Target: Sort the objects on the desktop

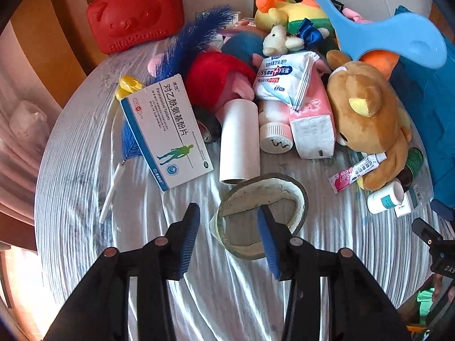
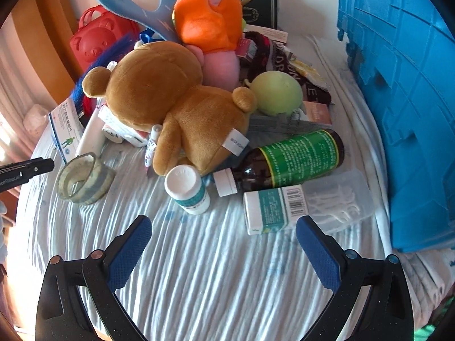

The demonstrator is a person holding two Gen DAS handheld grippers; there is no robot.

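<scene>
Left wrist view: I look steeply down at a table under a rippled white cloth (image 1: 85,187), heaped with clutter. My left gripper (image 1: 227,227) has its jaws partly apart. A worn roll of tape (image 1: 264,196) lies flat just ahead; my right-hand pad (image 1: 268,238) sits over the roll's hollow middle, while the other pad is outside its rim, on the cloth side. The pads do not press the wall, so I judge nothing is held. Beyond the roll lie a white tube (image 1: 240,139), a medicine box (image 1: 167,130), a brown plush bear (image 1: 366,119) and a red bear-shaped case (image 1: 136,11).

In the right wrist view, my right gripper (image 2: 223,244) is wide open and empty above bare cloth. Just ahead stand a small white pill bottle (image 2: 189,189), a dark glass bottle with a green label (image 2: 287,160) lying on its side, and a clear box of floss picks (image 2: 321,204). A blue plastic crate (image 2: 403,91) rises at the right edge, likely where things go.

I judge the sorting barely begun, the pile largely intact. My next move probably calls for choosing one piece: squeezing the tape roll's wall, or lowering over the pill bottle squarely.
</scene>
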